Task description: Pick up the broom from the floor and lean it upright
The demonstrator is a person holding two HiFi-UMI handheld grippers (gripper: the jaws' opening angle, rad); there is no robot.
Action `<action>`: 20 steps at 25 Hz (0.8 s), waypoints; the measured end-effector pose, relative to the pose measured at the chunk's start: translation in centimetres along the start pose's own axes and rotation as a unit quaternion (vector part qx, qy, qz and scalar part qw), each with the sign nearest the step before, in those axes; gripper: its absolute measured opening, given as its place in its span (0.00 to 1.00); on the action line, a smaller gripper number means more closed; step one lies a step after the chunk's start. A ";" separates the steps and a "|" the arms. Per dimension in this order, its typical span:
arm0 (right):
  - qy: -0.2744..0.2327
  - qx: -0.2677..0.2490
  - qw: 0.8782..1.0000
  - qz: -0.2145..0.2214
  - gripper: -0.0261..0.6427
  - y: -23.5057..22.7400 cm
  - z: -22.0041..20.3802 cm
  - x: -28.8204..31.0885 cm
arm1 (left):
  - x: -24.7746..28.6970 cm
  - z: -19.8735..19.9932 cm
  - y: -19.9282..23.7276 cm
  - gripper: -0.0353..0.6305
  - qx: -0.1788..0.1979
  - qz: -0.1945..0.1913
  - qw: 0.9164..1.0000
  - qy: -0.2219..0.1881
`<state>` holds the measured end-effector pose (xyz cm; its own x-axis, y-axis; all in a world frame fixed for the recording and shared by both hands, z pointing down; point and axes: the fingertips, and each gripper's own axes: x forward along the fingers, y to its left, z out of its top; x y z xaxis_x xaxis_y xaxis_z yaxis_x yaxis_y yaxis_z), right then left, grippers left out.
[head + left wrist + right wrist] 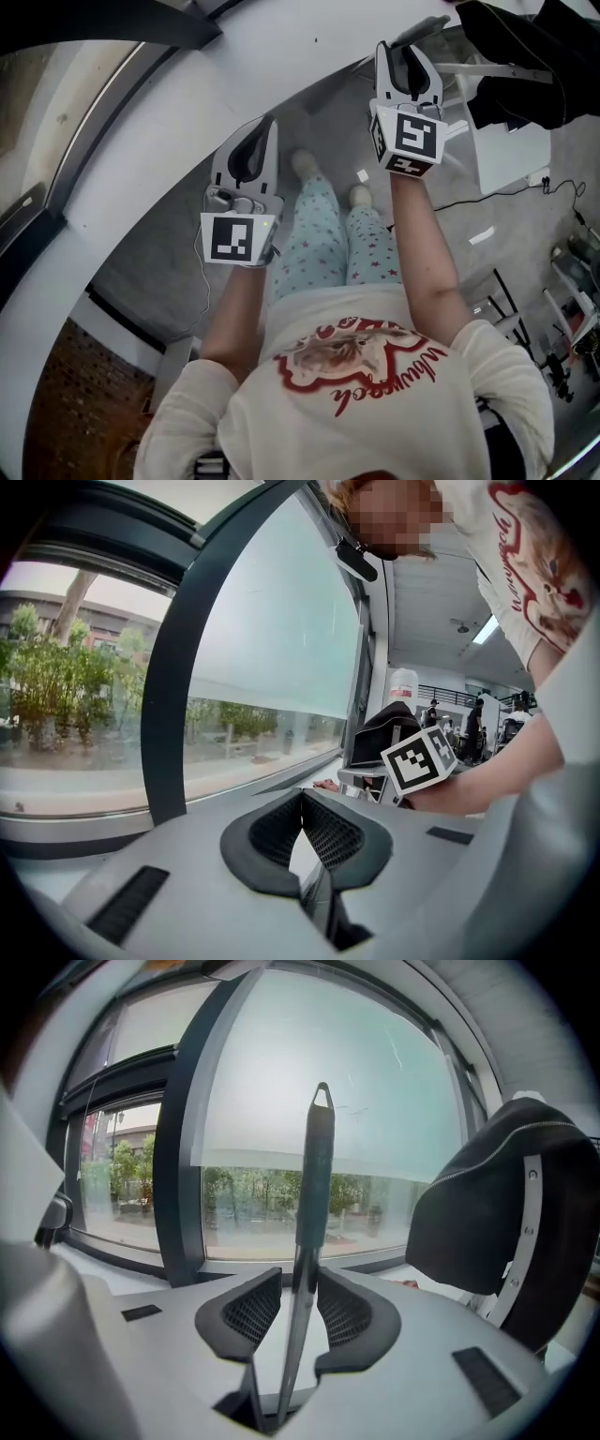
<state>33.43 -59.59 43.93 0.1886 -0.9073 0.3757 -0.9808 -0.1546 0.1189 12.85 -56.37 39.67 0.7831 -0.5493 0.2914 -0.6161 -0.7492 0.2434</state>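
In the right gripper view the broom's handle [314,1176], a dark grip over a silver shaft with a loop at the top, stands upright against the curved window. It rises between the jaws of my right gripper [298,1281], which stand open with a narrow gap on each side of the shaft. The broom's head is hidden. In the head view the right gripper [405,52] reaches toward the white window ledge [187,122]. My left gripper [269,124] hangs lower and to the left, over the floor. Its pads [328,832] meet at the tip with nothing between them.
A black bag [497,1213] sits on a white stand [511,155] right of the broom. A dark window post [178,1194] rises on the left. The person's legs in star-print trousers [319,244] stand on grey floor [169,253]. A cable [487,197] runs at the right.
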 end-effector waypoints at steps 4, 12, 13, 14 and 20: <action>-0.017 0.000 1.000 0.006 0.26 0.0 1.2 0.0 | -0.2 -0.4 0.9 0.08 -0.008 0.008 1.000 0.000; -0.089 -0.011 0.995 0.035 0.28 -0.1 5.7 -1.5 | 0.1 -0.2 -0.7 0.08 0.003 0.007 1.000 -0.006; -0.097 -0.012 0.994 0.041 0.28 -0.2 6.0 -1.9 | 0.1 -0.2 -1.0 0.08 0.004 0.010 1.000 -0.007; -0.103 -0.010 0.993 0.047 0.28 -0.3 6.2 -2.4 | 0.0 -0.3 -1.4 0.08 0.005 0.013 1.000 -0.007; -0.126 0.010 0.986 0.111 0.28 -1.6 6.6 -6.7 | -0.6 -1.3 -5.0 0.08 0.019 0.053 0.998 -0.004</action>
<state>33.44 -55.84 35.10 -0.0471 -0.9877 0.1494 -0.9977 0.0537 0.0405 15.36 -51.86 39.48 0.7148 -0.6288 0.3062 -0.6916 -0.7004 0.1763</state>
